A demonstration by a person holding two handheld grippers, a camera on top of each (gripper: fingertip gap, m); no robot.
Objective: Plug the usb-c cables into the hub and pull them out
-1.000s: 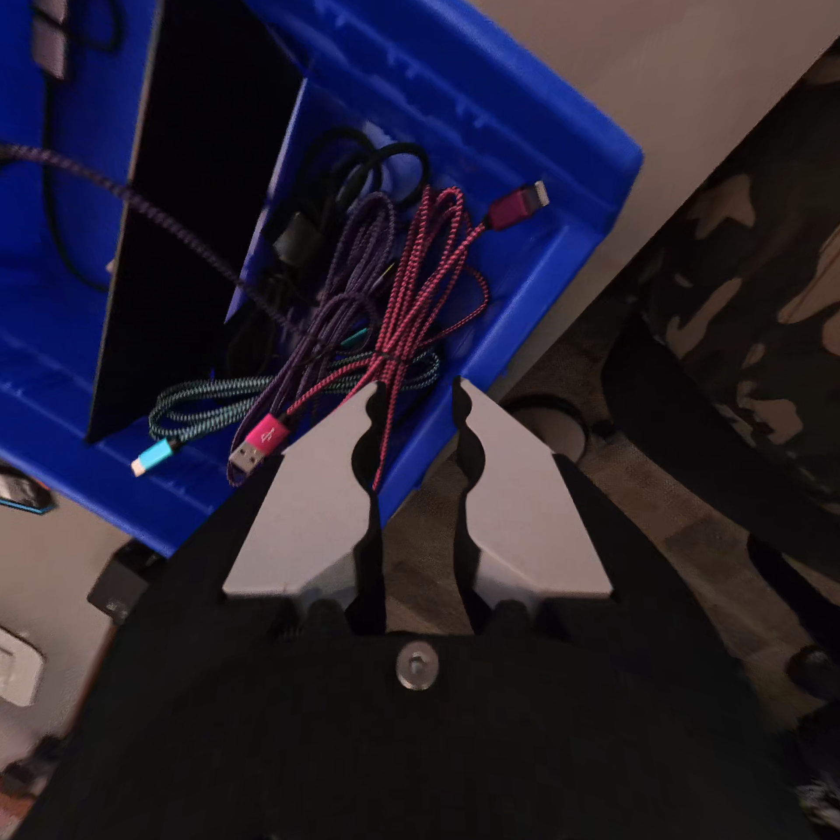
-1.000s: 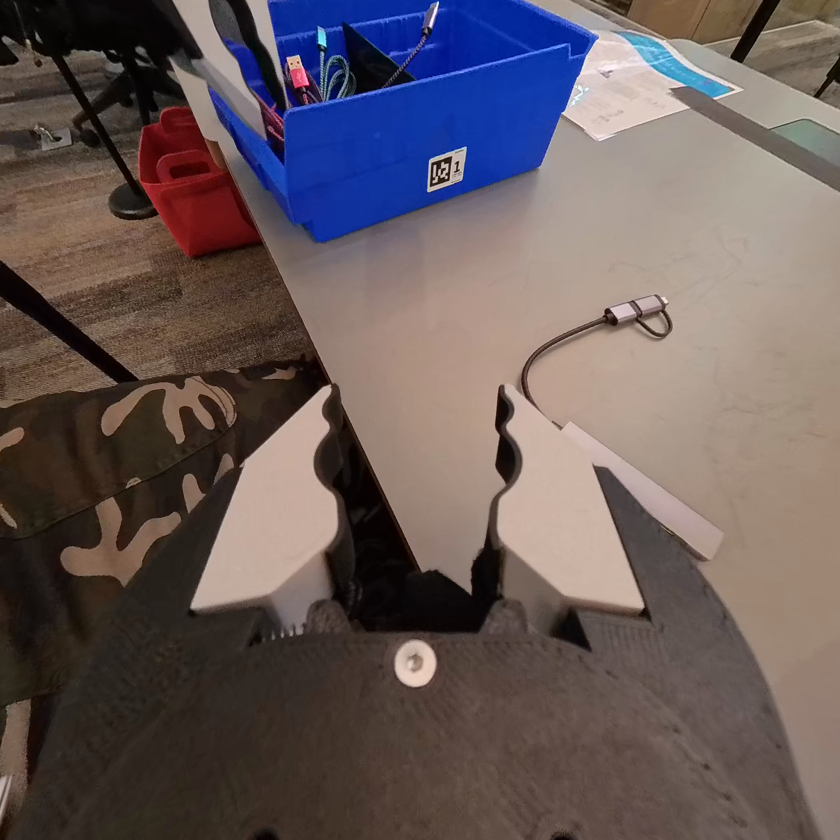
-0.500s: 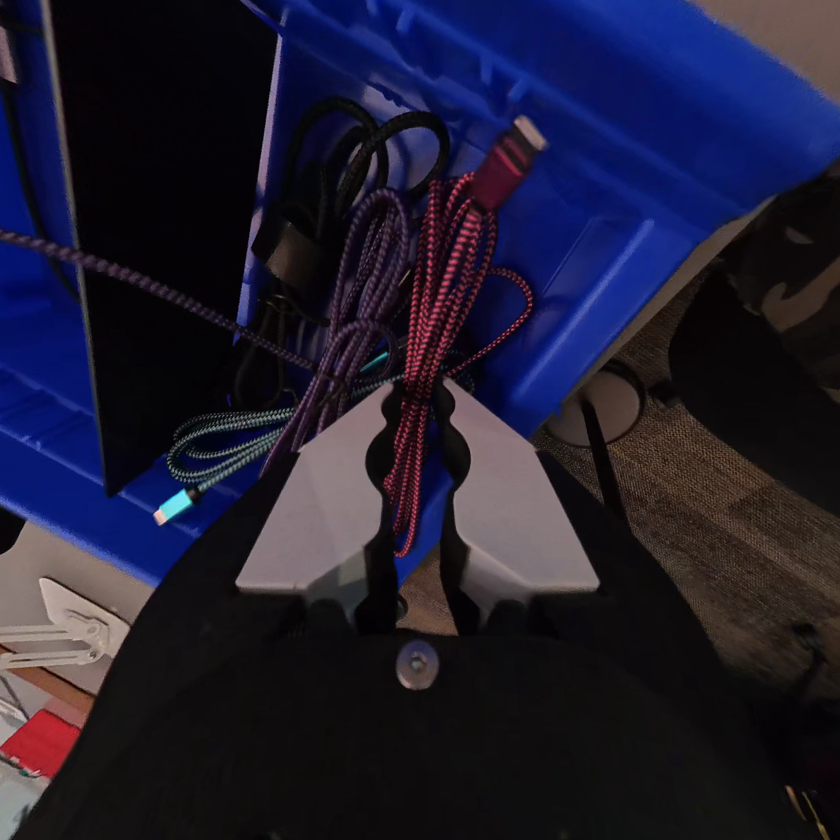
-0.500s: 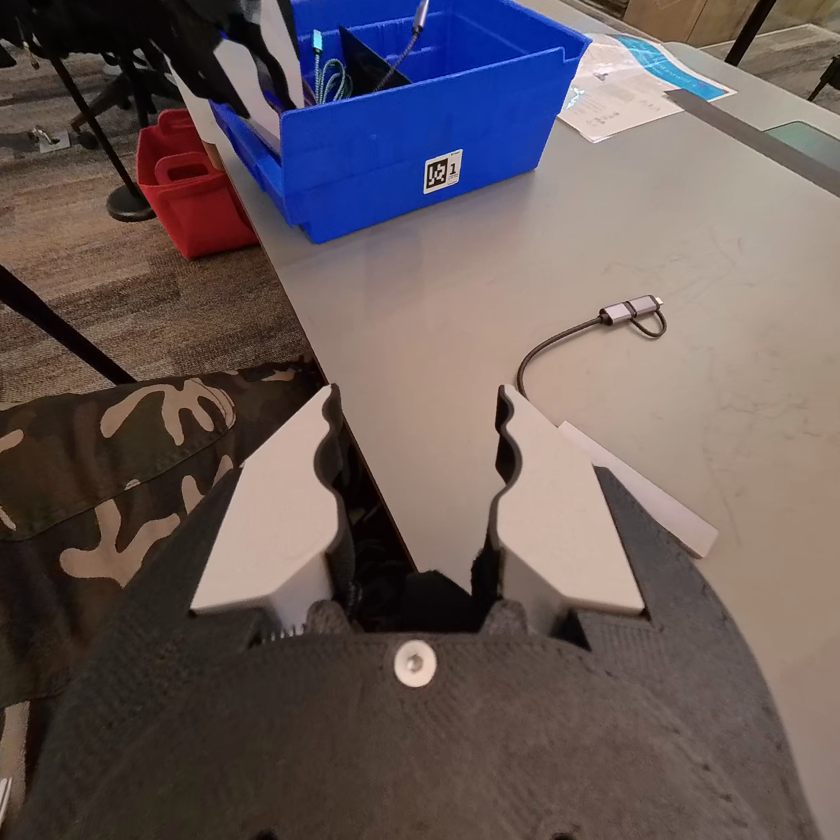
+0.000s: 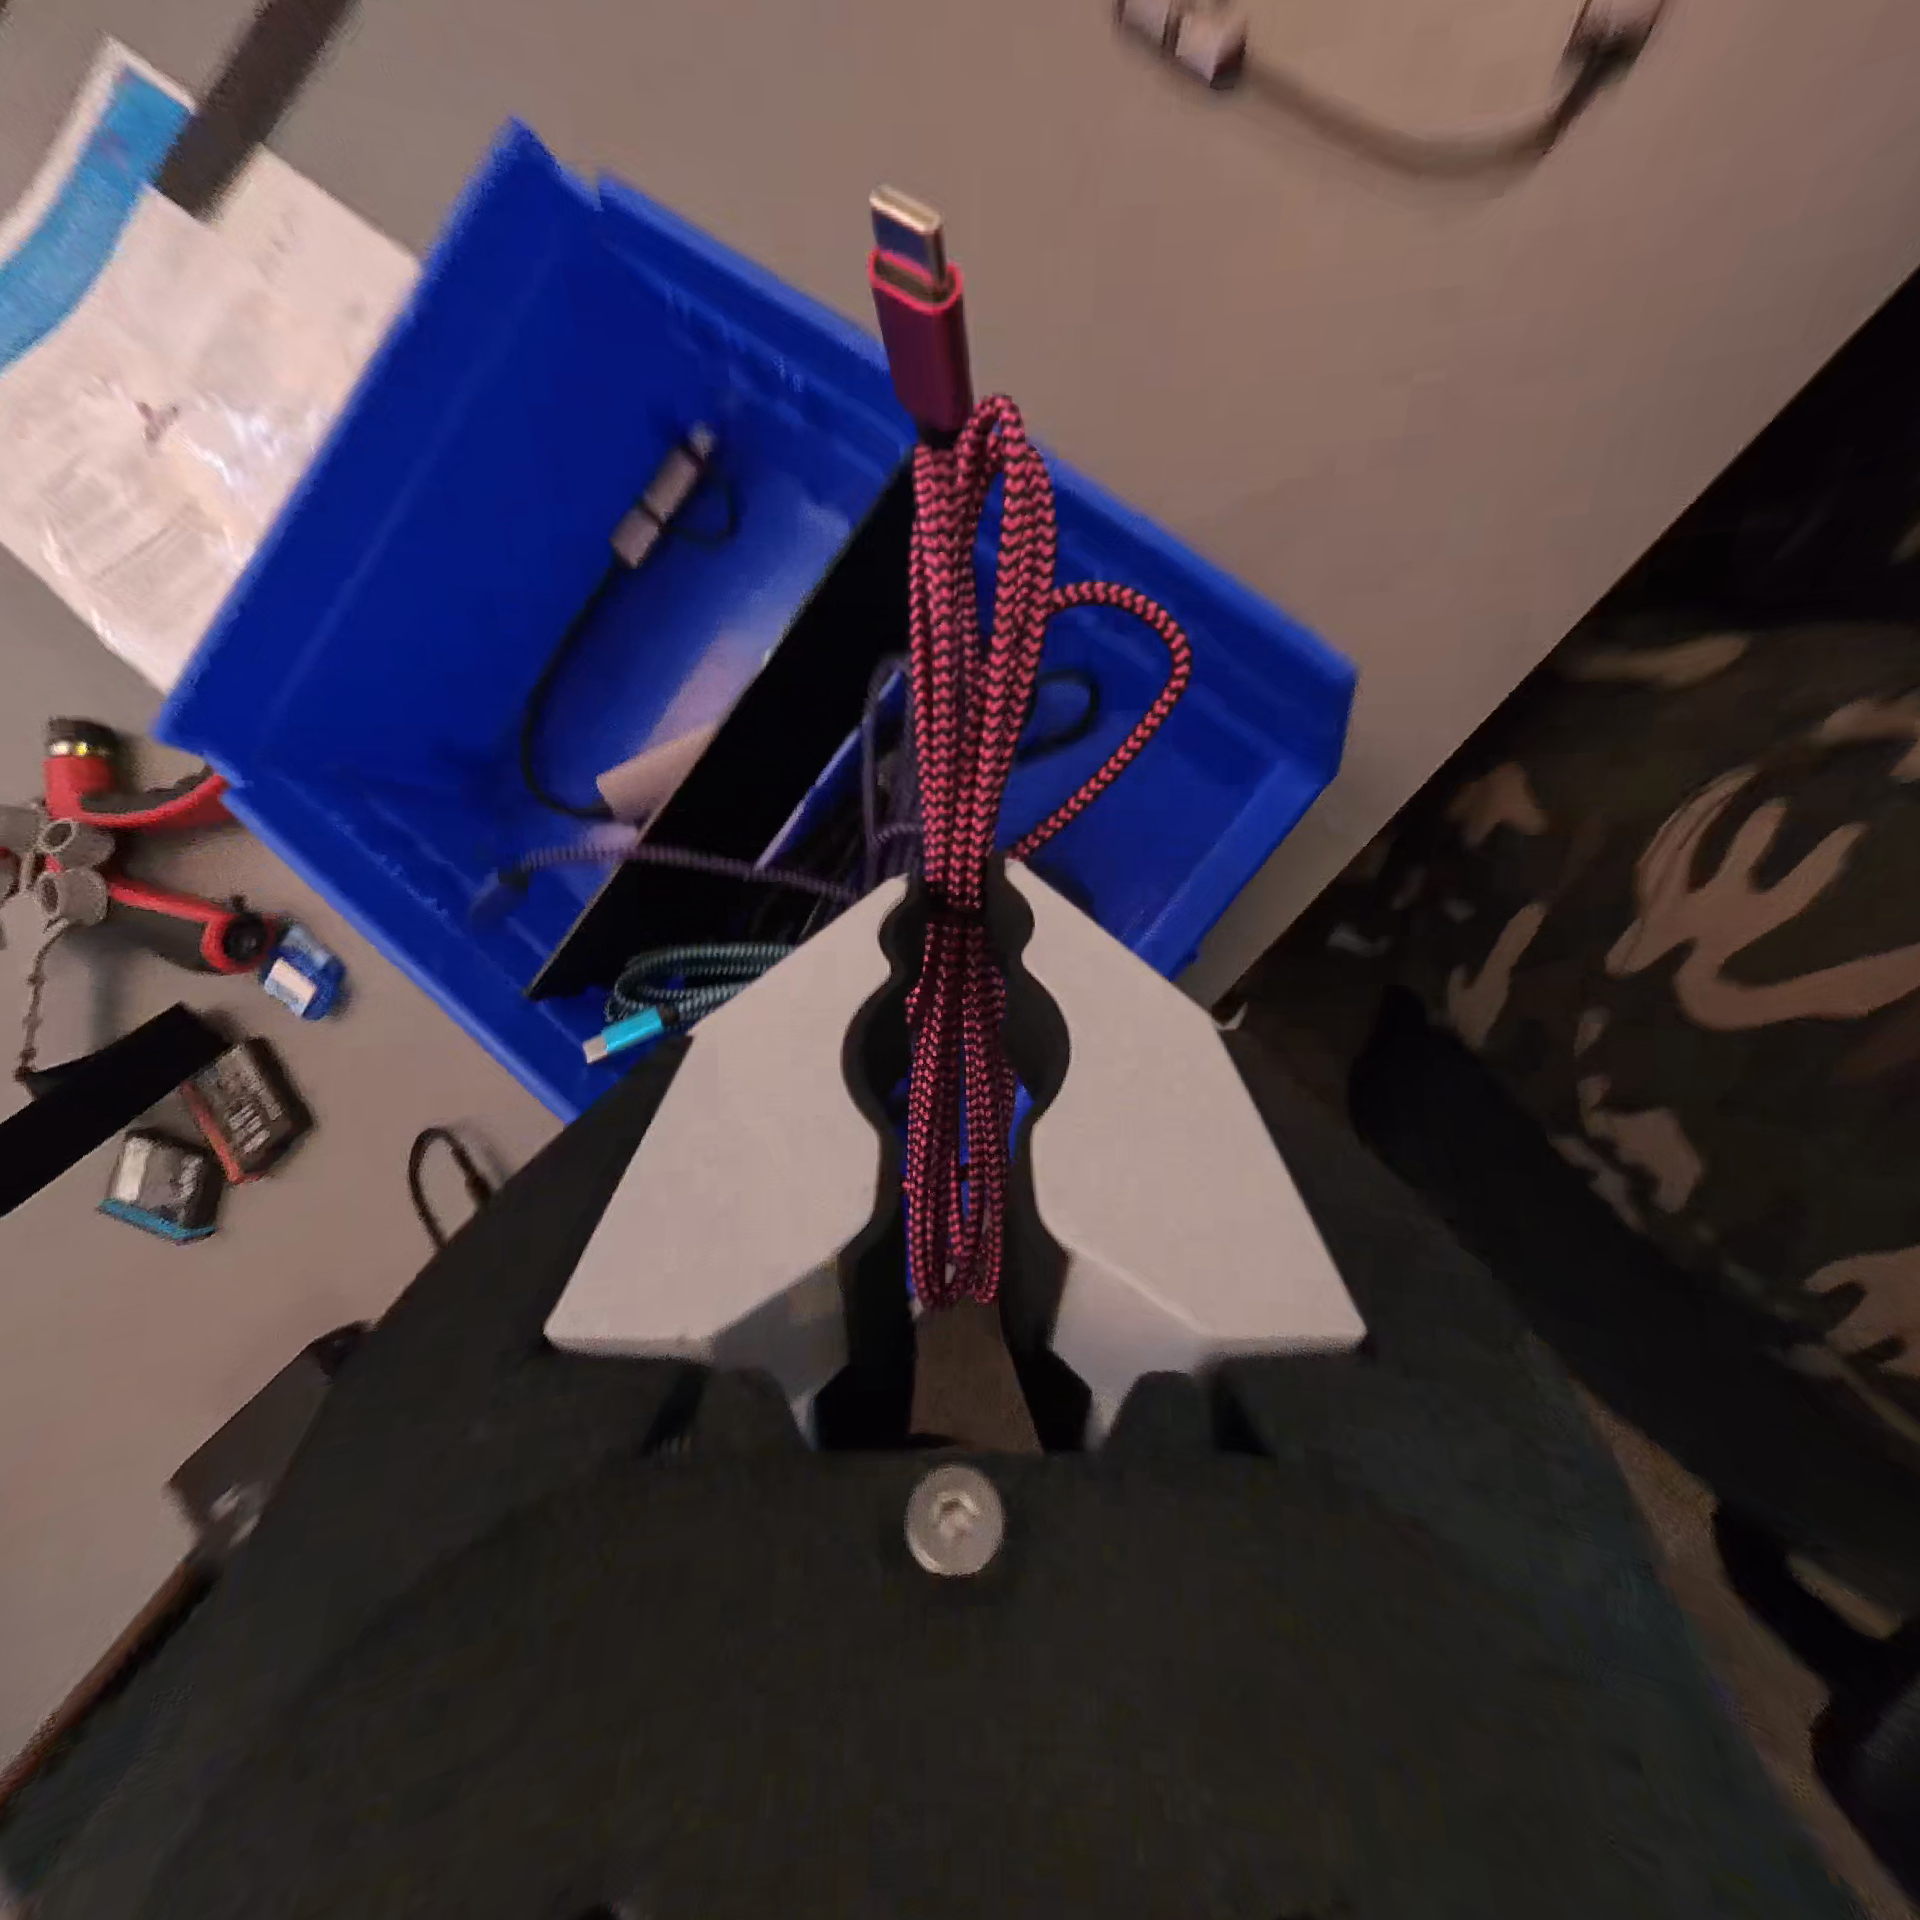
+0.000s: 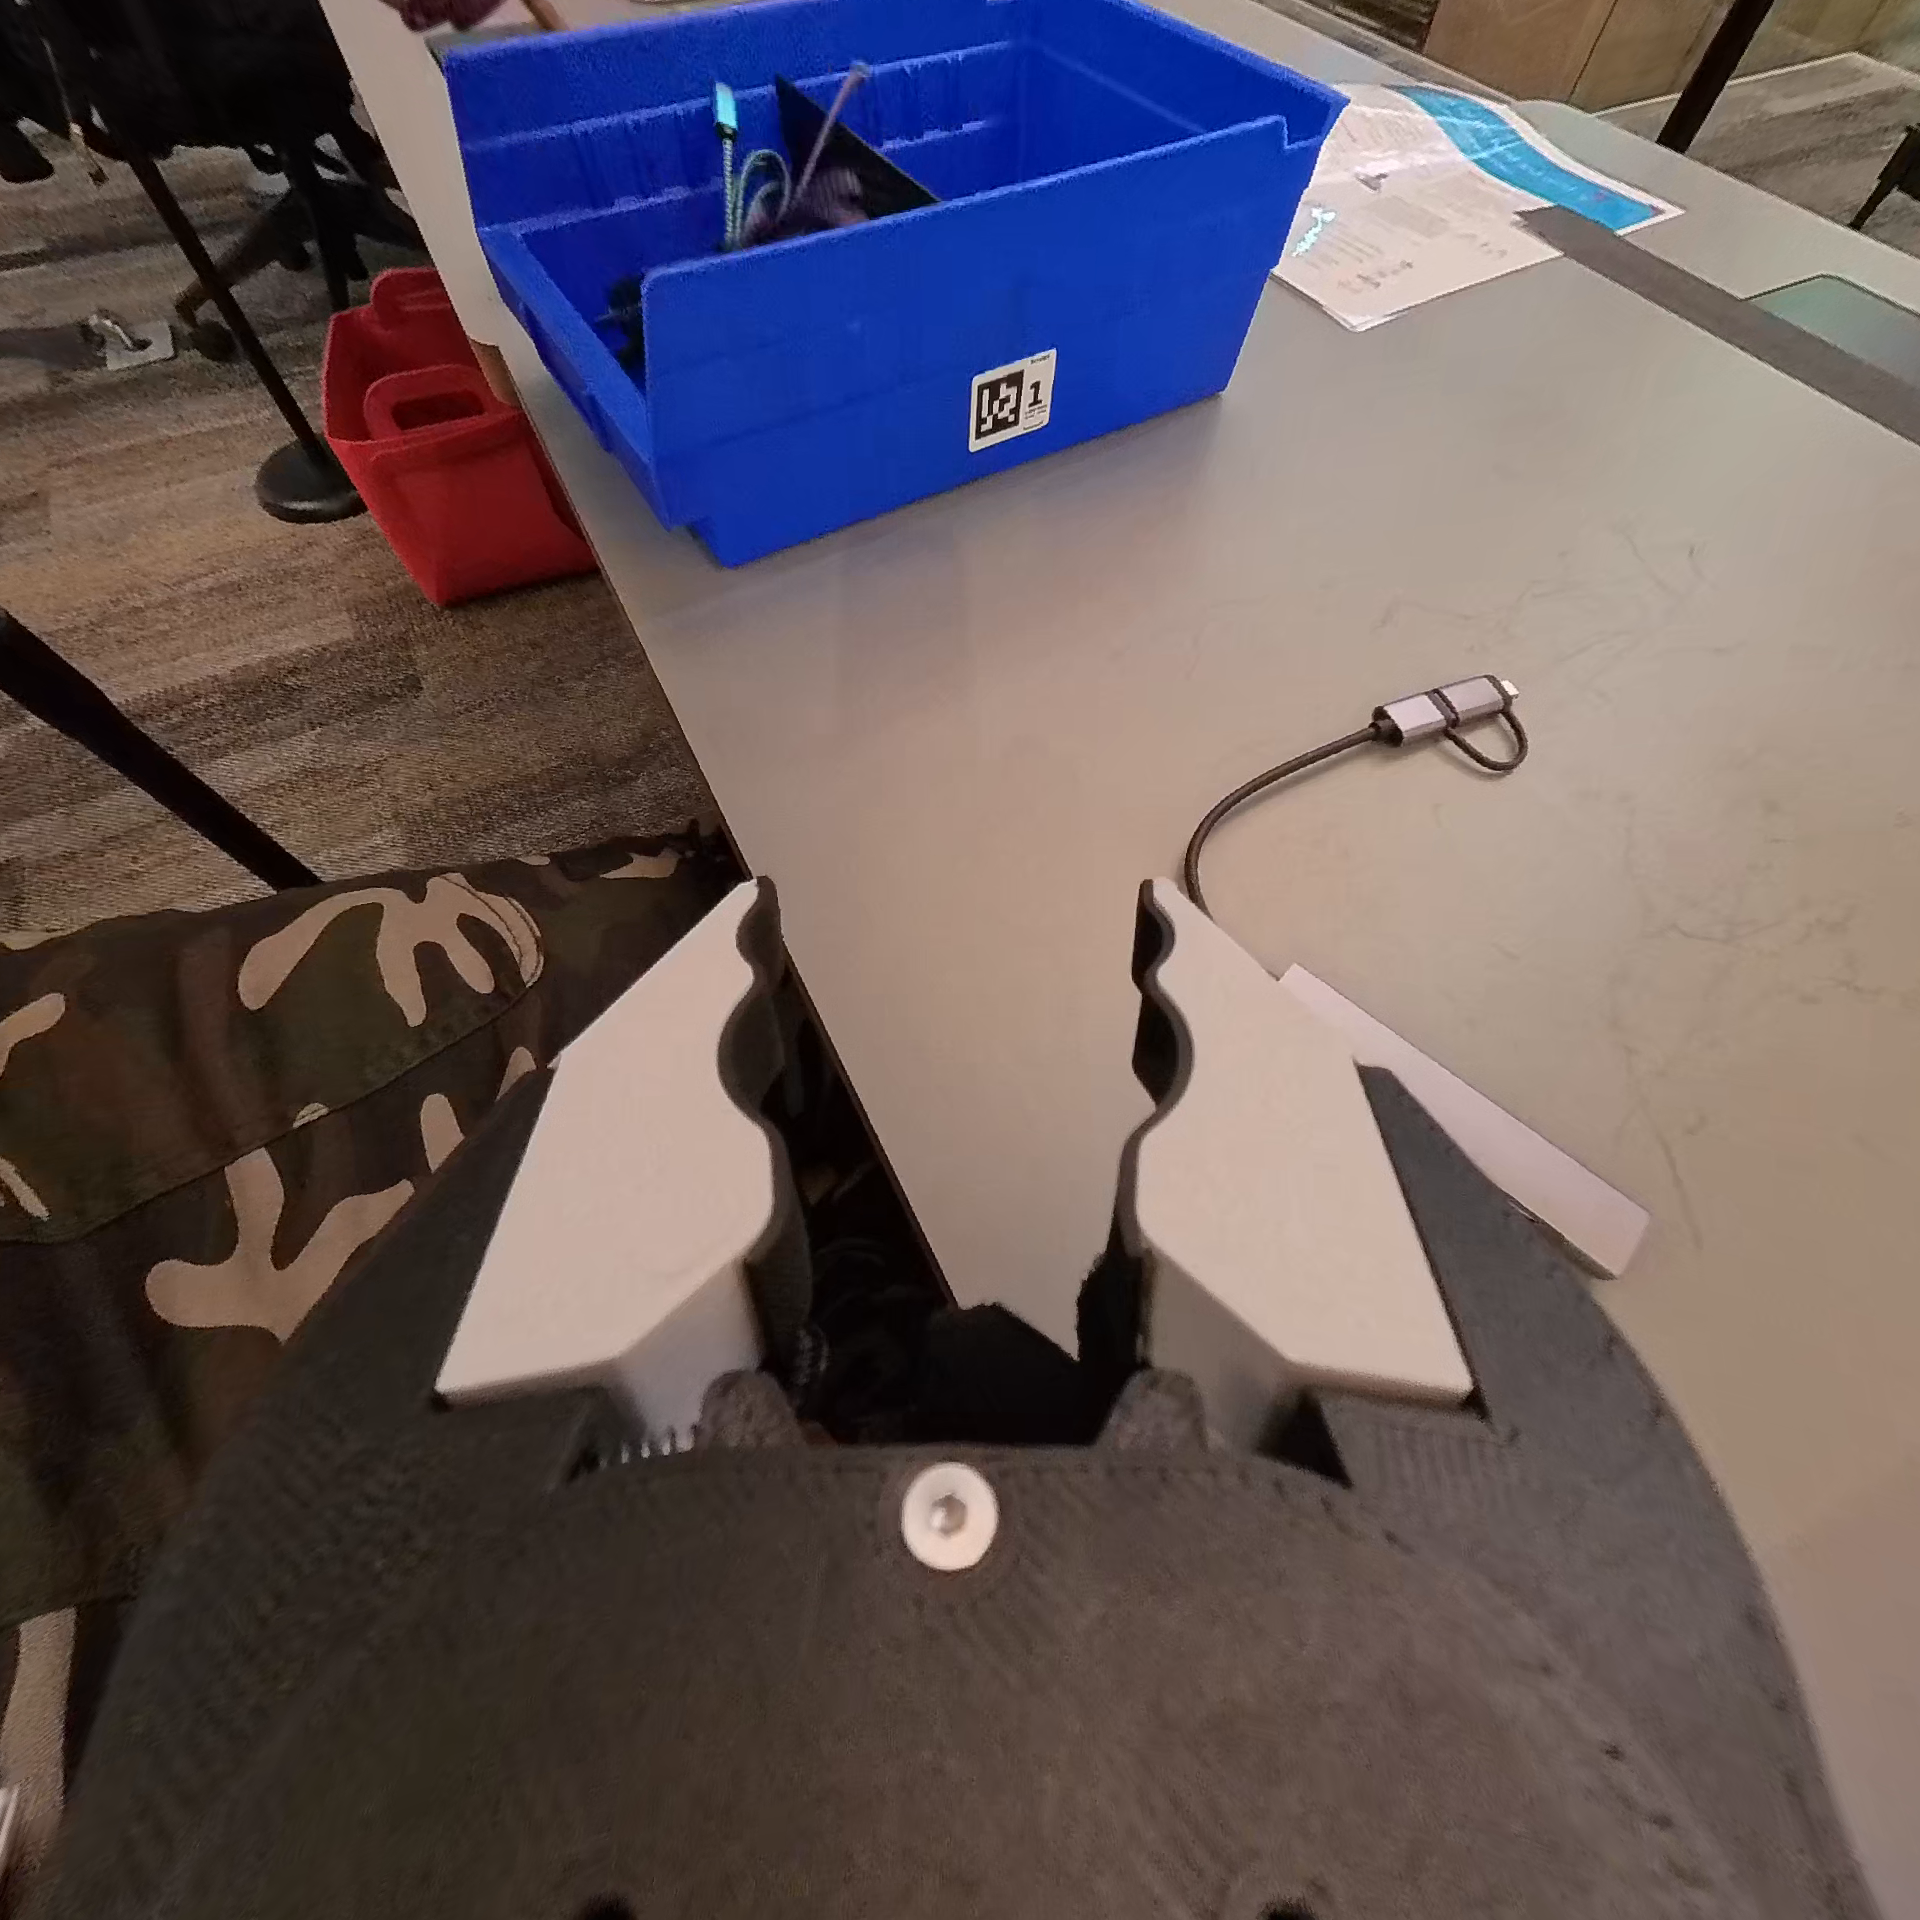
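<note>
My left gripper (image 5: 954, 894) is shut on a bundled red-and-black braided cable (image 5: 966, 748) and holds it above the blue bin (image 5: 416, 499). Its magenta USB-C plug (image 5: 920, 312) sticks up past the fingertips. A teal cable (image 5: 665, 997) and a purple cable (image 5: 675, 857) stay in the bin. My right gripper (image 6: 951, 904) is open and empty over the table's near edge. The white hub (image 6: 1475, 1122) lies on the grey table (image 6: 1351, 582) just right of its right finger, with its dark lead ending in a grey plug (image 6: 1439, 717).
The blue bin (image 6: 1091, 312) stands at the far end of the table with a black divider (image 5: 748, 769). Papers (image 6: 1434, 197) lie beyond it. Red-handled tools (image 5: 135, 831) and small boxes (image 5: 208, 1122) lie beside the bin. A red caddy (image 6: 436, 468) stands on the floor. Camouflage fabric (image 6: 260, 1039) is at left. Tip to tip, the grippers are about 30 centimetres apart. The white hub (image 6: 1475, 1122) is closer to my right gripper, around 12 centimetres from its tips; the left tips are 40 centimetres off.
My left gripper has closed on the red braided cable and lifted it out of the bin, high above the table. My right gripper has barely moved and stays open.
</note>
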